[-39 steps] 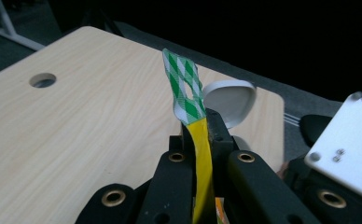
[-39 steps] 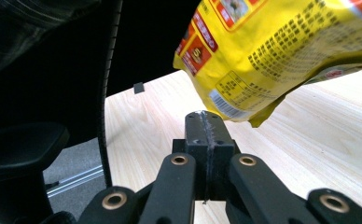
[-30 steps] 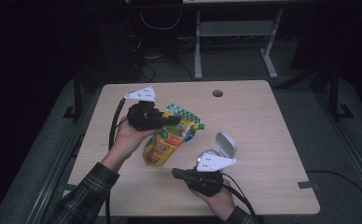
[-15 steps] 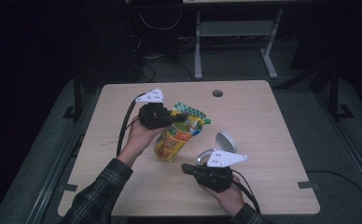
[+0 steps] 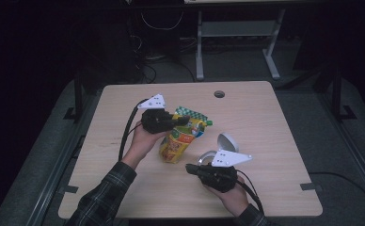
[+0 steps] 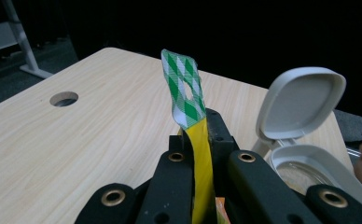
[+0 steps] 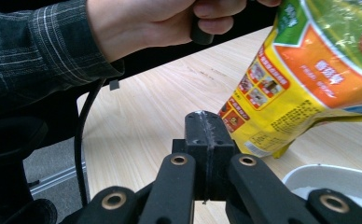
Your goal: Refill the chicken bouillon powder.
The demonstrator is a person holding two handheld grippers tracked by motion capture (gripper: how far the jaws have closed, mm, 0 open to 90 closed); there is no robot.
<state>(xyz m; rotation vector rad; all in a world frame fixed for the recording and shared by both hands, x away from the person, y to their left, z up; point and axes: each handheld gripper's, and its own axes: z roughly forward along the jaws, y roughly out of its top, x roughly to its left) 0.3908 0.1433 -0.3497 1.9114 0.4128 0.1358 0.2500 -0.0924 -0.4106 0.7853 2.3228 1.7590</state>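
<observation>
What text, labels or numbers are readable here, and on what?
None can be read.
Yellow pouch: print on an orange panel, small picture boxes and fine lines, all too blurred to read.
Its green-and-white checked top strip: pattern only, no words.
White open-lid container: no markings seen.

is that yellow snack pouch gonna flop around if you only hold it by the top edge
Probably yes. The yellow snack pouch looks like thin printed film, and its green checked top strip curls above the left hand-held gripper shut on it. It sags below the grip, so it seems floppy and light. The glossy film may be slippery.
</observation>
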